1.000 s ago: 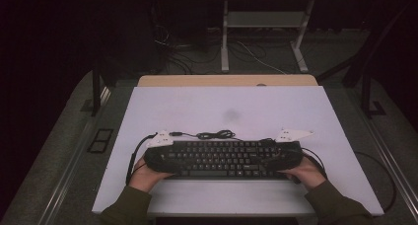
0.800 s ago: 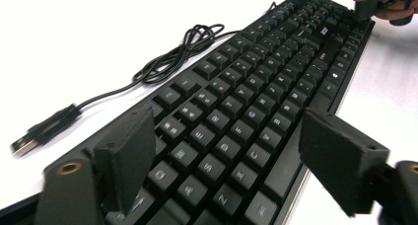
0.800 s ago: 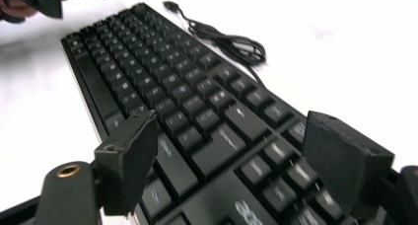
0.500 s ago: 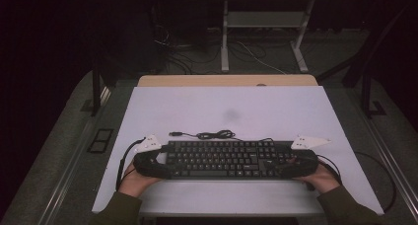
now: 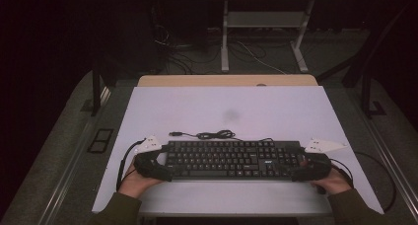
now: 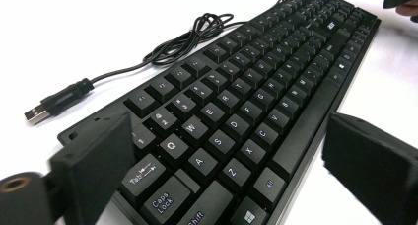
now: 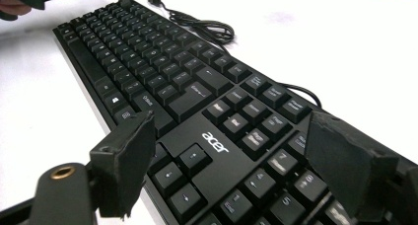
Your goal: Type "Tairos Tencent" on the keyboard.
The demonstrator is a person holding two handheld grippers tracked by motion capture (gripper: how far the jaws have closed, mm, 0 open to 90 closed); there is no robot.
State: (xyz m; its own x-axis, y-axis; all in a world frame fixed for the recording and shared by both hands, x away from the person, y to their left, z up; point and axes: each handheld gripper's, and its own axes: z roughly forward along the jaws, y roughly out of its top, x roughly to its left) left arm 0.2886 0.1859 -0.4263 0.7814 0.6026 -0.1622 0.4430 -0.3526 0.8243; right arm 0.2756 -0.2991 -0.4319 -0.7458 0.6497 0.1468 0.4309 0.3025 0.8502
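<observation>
The left tongs [image 5: 156, 167] sit at the left end of the black keyboard [image 5: 231, 159], their jaws spread wide on either side of it; in the left gripper view one jaw stands over the Tab and Caps Lock corner and the other off the near edge, with no clear contact. The right tongs [image 5: 304, 171] mirror this at the right end, jaws parted across the number pad and arrow keys, open rather than clamped. The keyboard lies flat and parallel to the near edge of the white desk [image 5: 276, 111], centred between its left and right edges. Its cable [image 5: 214, 134] is loosely coiled just behind it, the USB plug [image 6: 37, 115] lying free toward the far left. The step in hand looks like seating both tongs for a two-ended lift or shift. The next move calls for closing both pairs evenly on the front and back edges, then moving together and level, so the board does not twist or drag the cable.
</observation>
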